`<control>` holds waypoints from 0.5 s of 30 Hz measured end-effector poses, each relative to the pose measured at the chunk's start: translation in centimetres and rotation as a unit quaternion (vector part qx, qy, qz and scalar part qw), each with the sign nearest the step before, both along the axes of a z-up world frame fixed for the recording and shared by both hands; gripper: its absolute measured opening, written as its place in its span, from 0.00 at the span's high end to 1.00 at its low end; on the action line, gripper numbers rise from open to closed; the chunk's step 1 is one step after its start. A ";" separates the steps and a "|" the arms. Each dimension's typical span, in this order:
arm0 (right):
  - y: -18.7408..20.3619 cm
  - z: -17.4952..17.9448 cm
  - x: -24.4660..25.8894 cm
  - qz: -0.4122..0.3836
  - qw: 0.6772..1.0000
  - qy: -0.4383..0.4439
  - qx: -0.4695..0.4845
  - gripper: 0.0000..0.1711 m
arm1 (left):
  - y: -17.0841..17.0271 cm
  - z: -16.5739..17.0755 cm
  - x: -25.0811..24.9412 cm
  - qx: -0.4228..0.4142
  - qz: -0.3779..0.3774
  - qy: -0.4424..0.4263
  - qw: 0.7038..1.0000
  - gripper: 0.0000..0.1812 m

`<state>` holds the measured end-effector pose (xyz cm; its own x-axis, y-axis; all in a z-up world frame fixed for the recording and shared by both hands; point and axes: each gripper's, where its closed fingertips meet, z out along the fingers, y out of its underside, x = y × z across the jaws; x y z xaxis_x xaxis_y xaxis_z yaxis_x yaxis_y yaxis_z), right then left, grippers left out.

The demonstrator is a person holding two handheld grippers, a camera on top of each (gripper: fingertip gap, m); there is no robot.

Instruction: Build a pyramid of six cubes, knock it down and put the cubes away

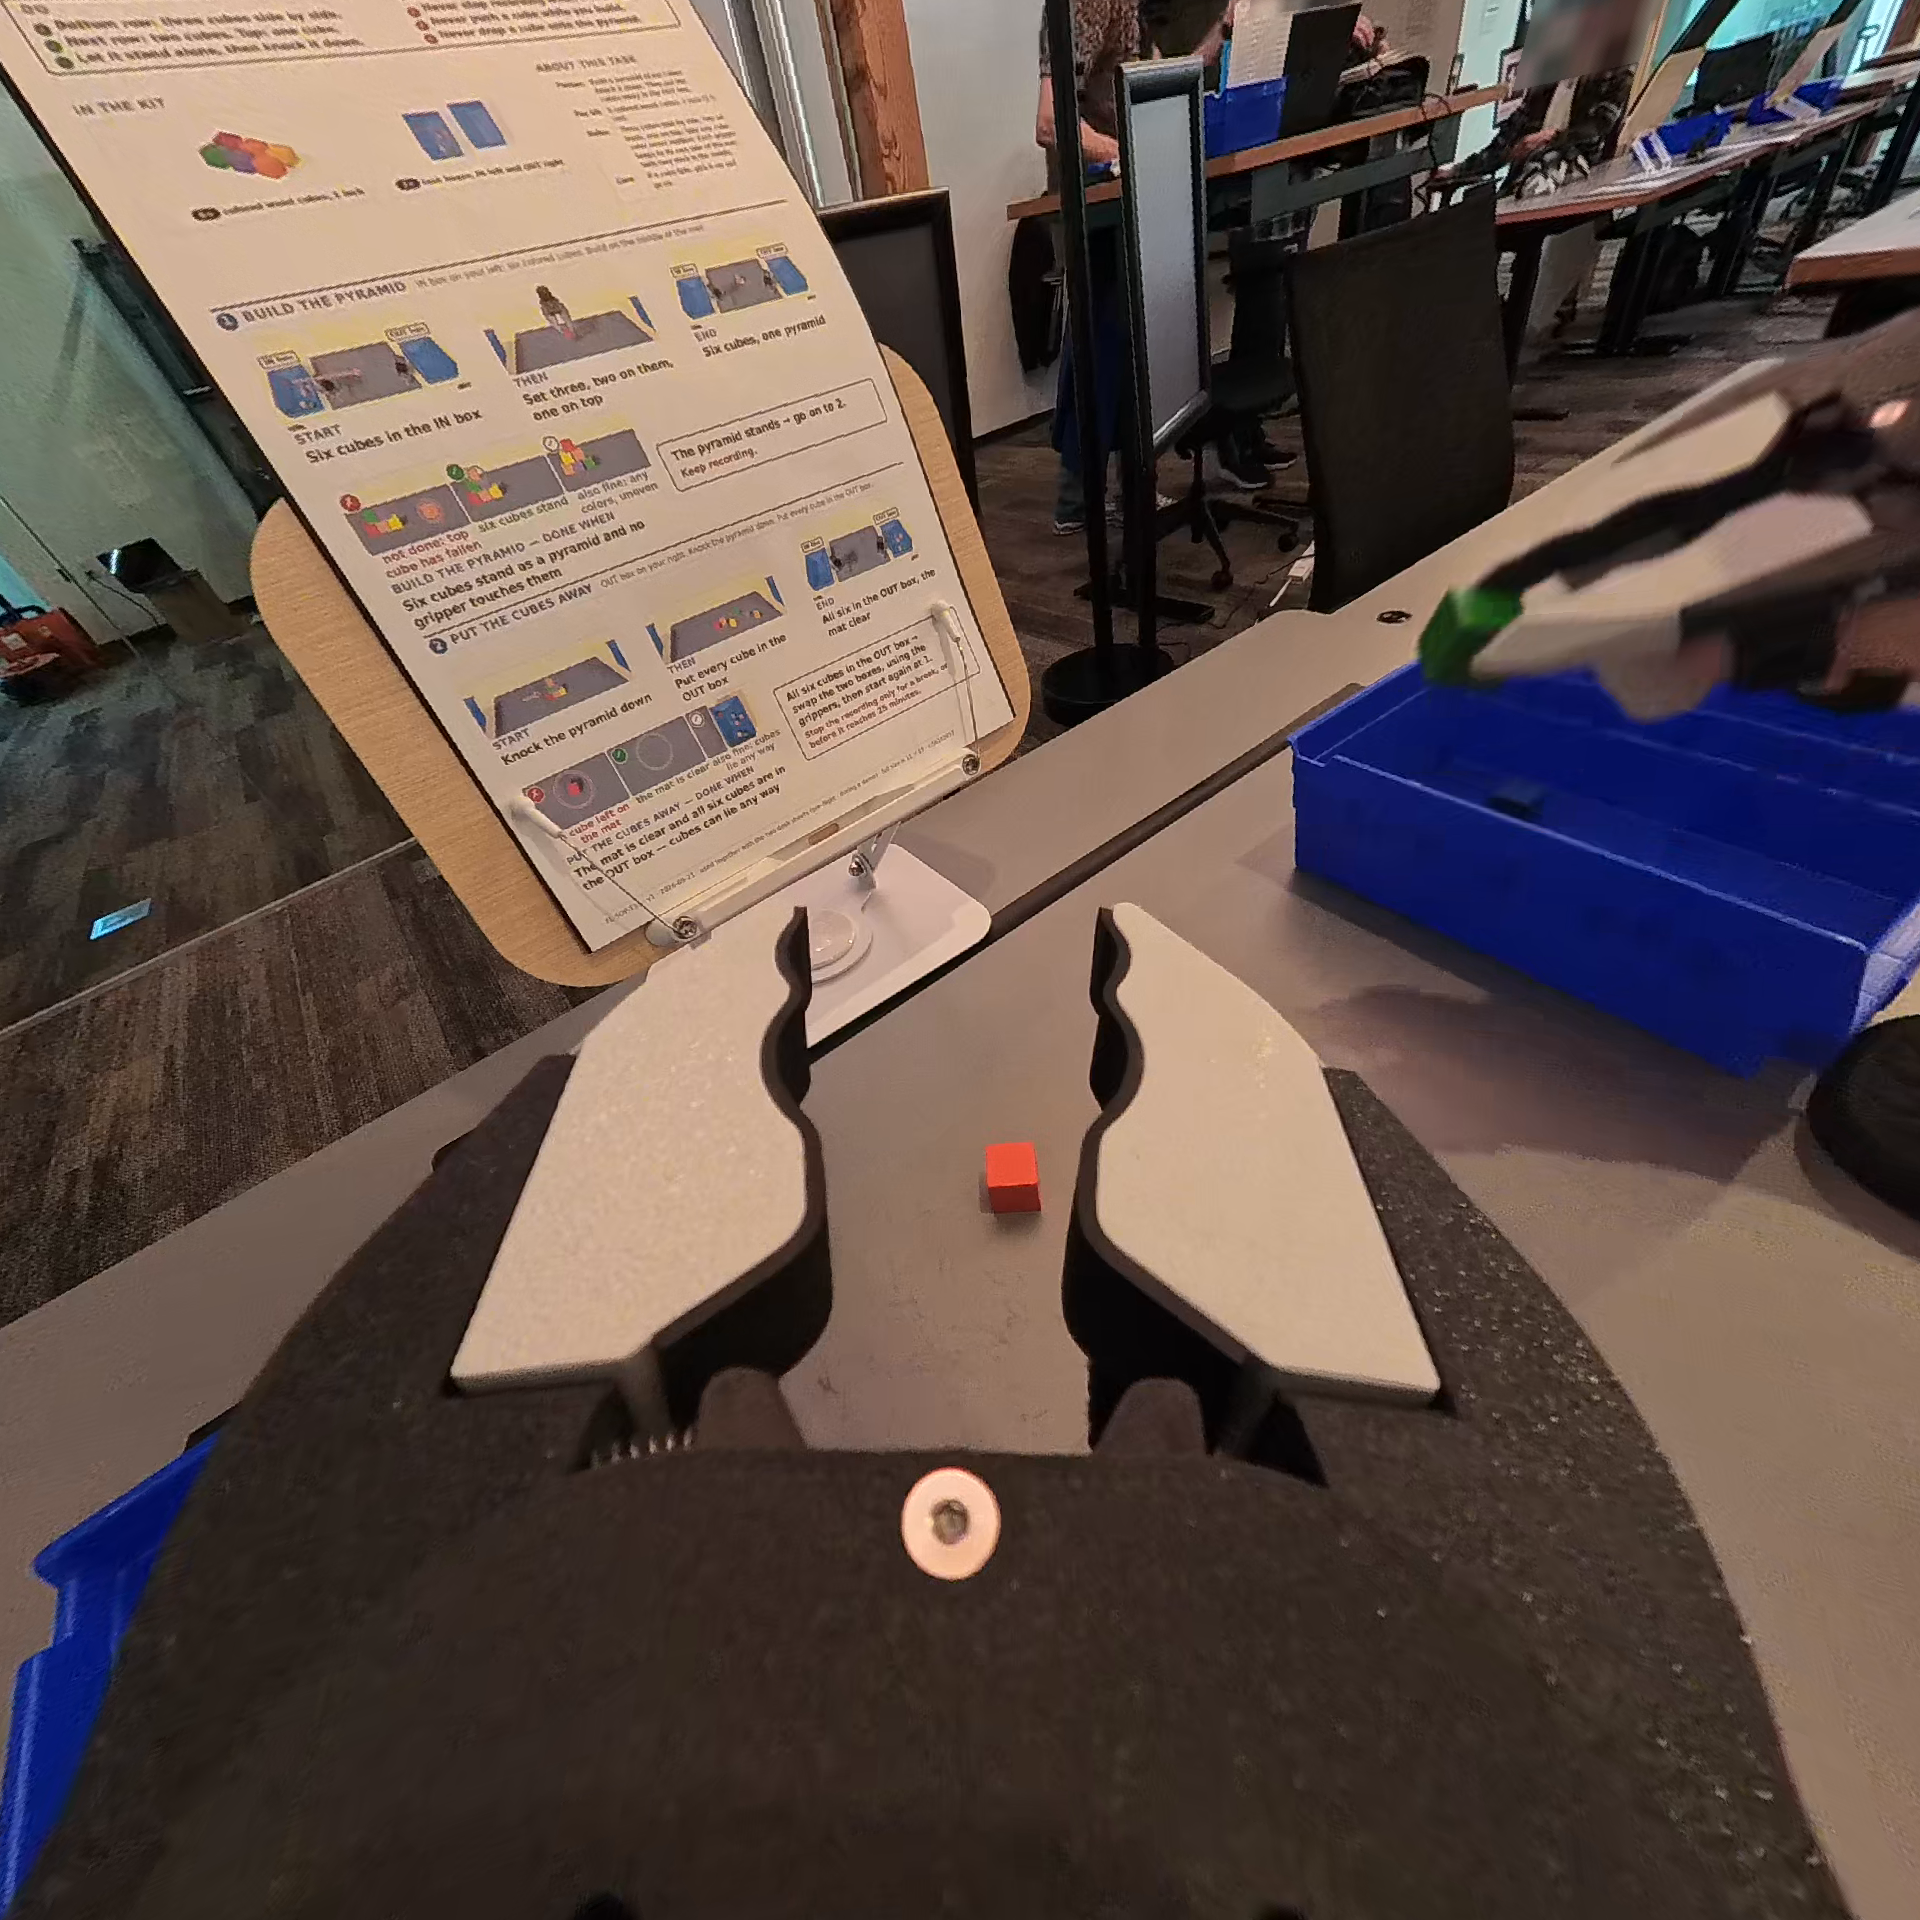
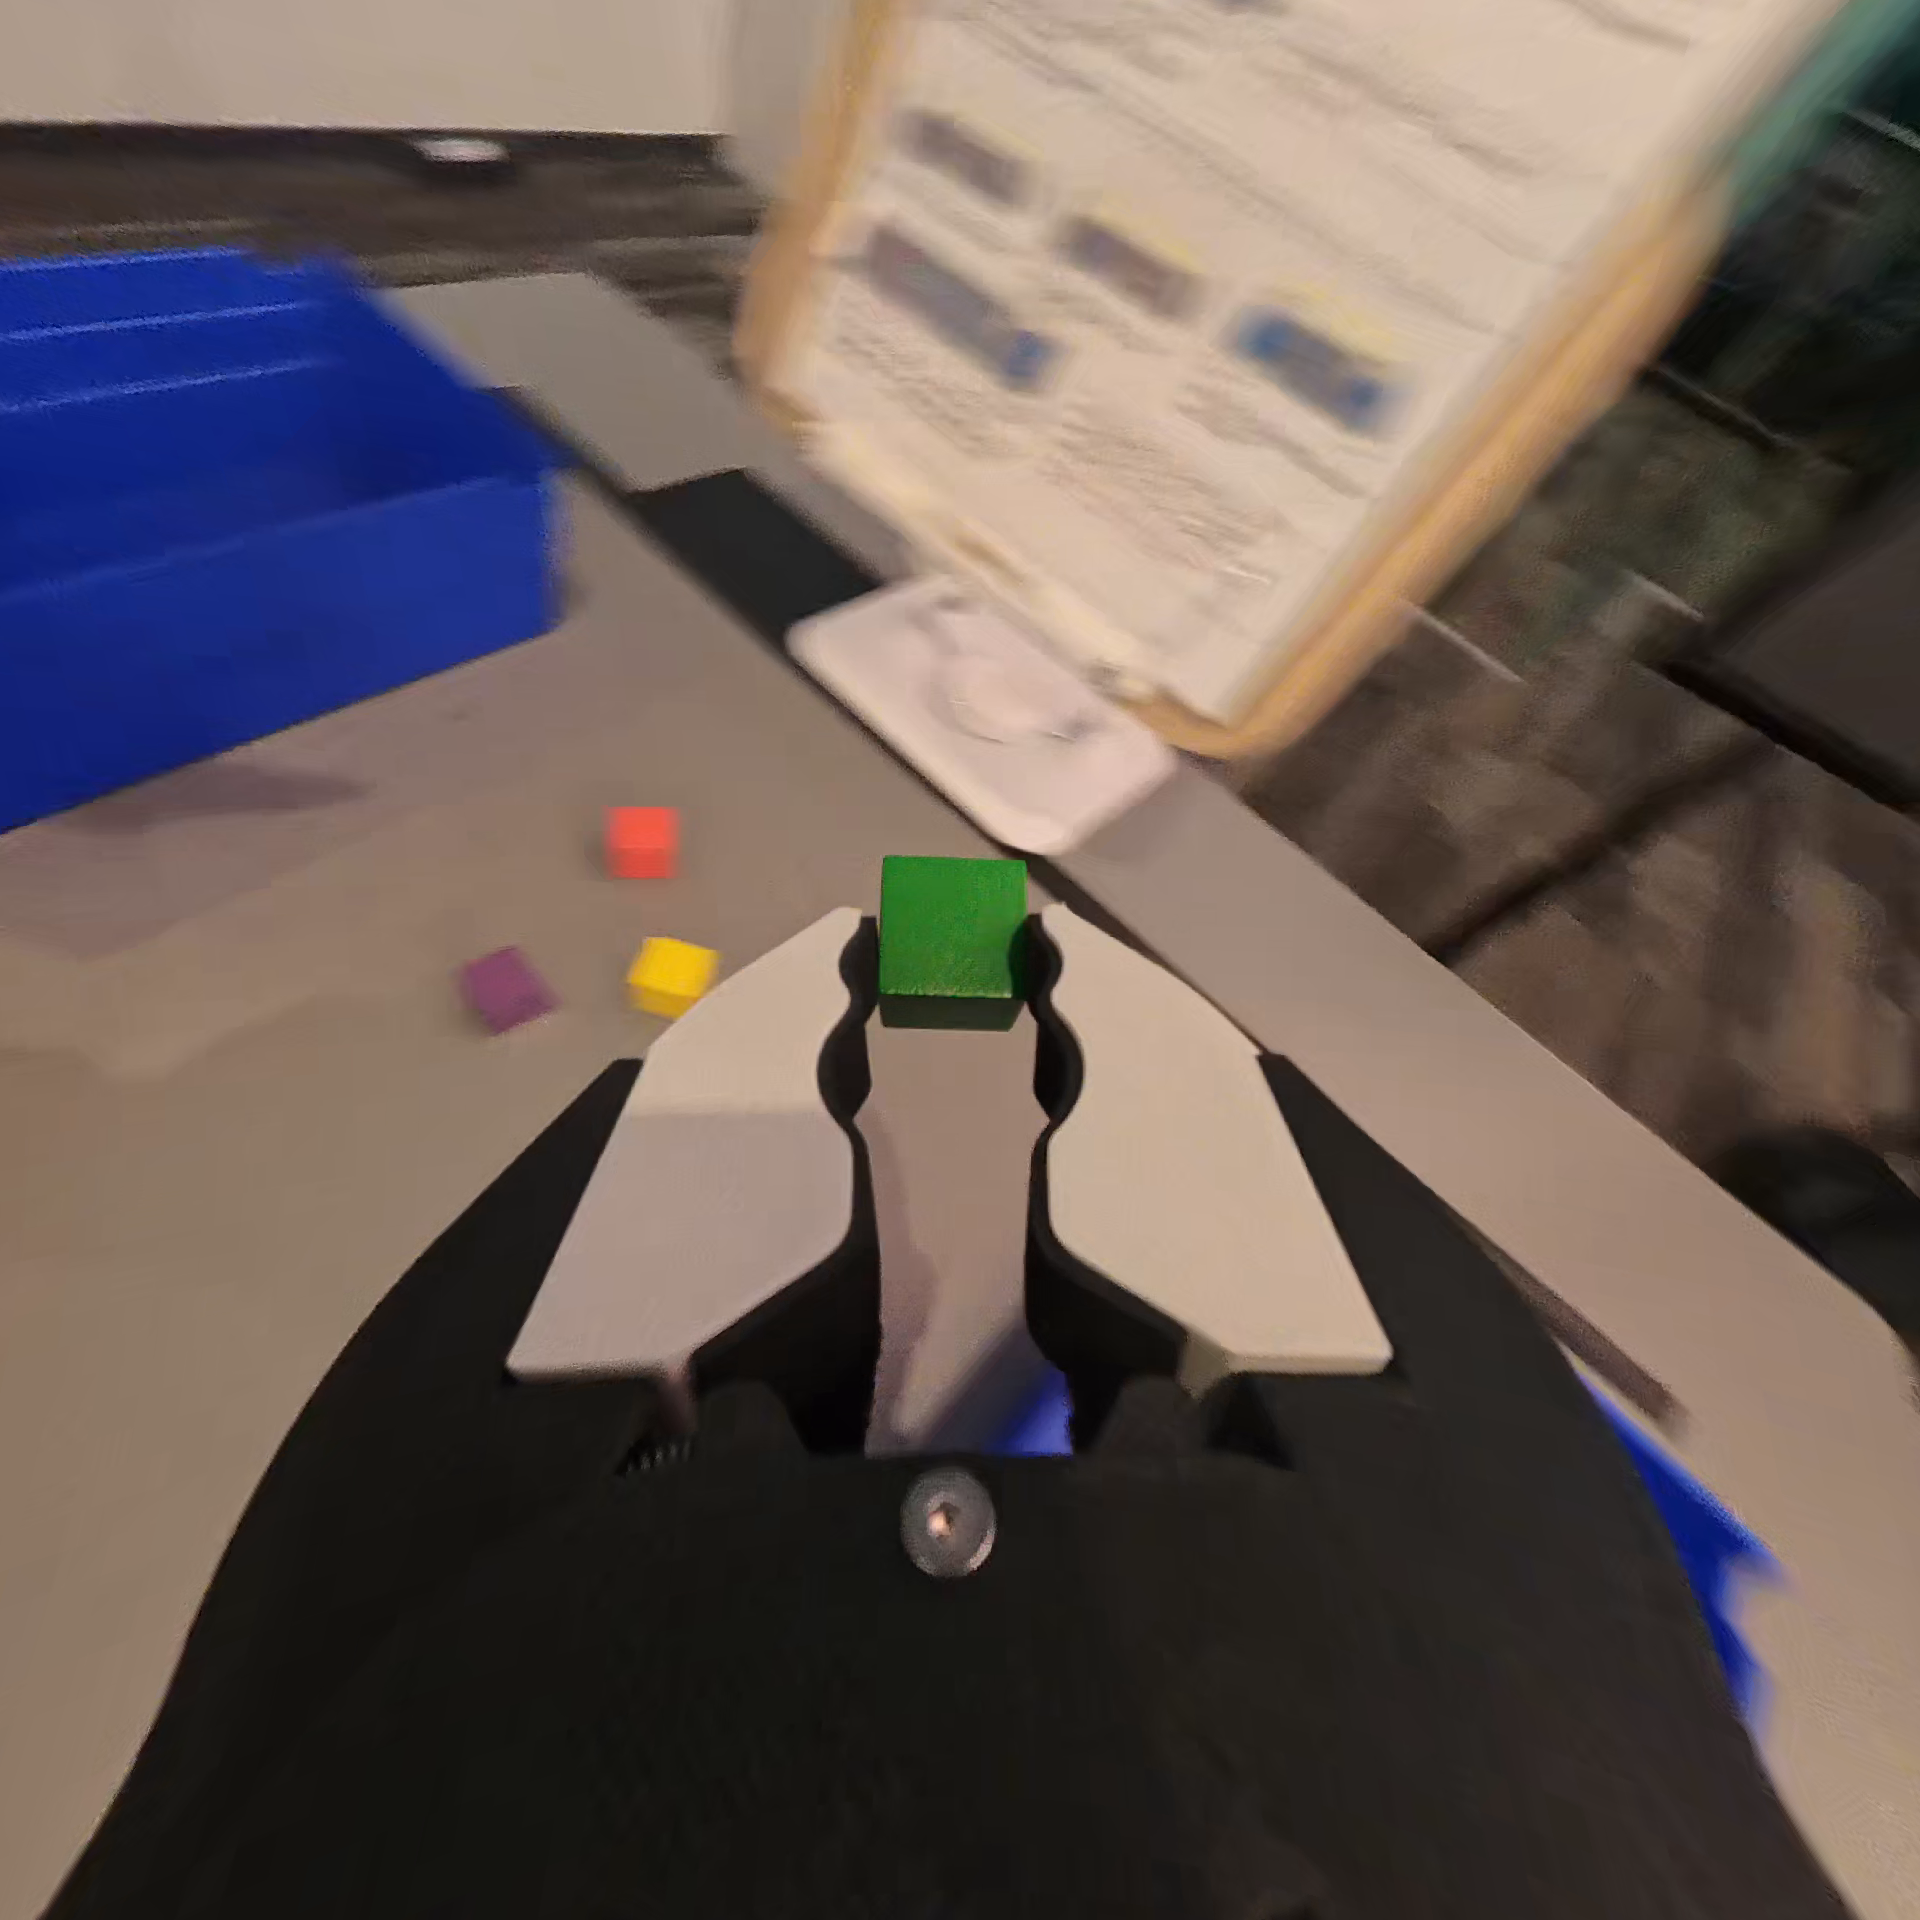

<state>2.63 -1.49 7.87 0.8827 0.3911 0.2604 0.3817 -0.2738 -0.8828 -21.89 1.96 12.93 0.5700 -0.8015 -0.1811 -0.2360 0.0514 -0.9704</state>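
Bins first: blue bin [image 1: 1621, 831] at mid-right of left wrist view sits on grey table [image 1: 1558, 1299], w/ one small blue cube [image 1: 1519, 798] on its floor; nothing else visible inside. Right gripper [image 1: 1496, 634] hangs above that bin's near rim, clenched on green cube [image 2: 951, 940], held between its tips at frame centre of right wrist view. Second blue bin [image 2: 239, 540] at upper left of that view, contents not visible. Left gripper [image 1: 951, 966] is released, jaws apart, nothing in them; red cube [image 1: 1012, 1176] lies on table between its fingers. Yellow cube [image 2: 672, 975] & purple cube [image 2: 506, 988] lie loose on table, centre-left. Instruction board [image 1: 540, 447] stands on a stand, upper left.
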 end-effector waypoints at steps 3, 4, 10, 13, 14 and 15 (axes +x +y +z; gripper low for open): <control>-0.2 -2.2 10.8 -0.161 0.986 0.007 -0.042 0.84 | -0.1 0.1 0.0 0.000 -0.002 -0.004 1.000 0.71; -0.6 -4.6 13.5 -0.197 0.977 0.014 -0.082 0.84 | -0.2 0.2 0.1 0.001 -0.002 -0.003 1.000 0.71; -4.4 -17.5 19.1 -0.268 0.931 0.041 -0.244 0.83 | -0.2 -0.2 0.4 -0.001 -0.002 0.002 1.000 0.71; -5.2 -19.9 19.6 -0.267 0.925 0.053 -0.264 0.83 | 0.0 -0.7 0.7 -0.006 -0.002 0.009 1.000 0.71; -5.5 -20.4 19.8 -0.270 0.923 0.051 -0.269 0.83 | 0.0 -0.8 0.9 -0.007 -0.003 0.012 1.000 0.71; -5.6 -20.8 20.0 -0.270 0.922 0.052 -0.272 0.83 | 0.0 -1.0 1.0 -0.007 -0.003 0.016 1.000 0.71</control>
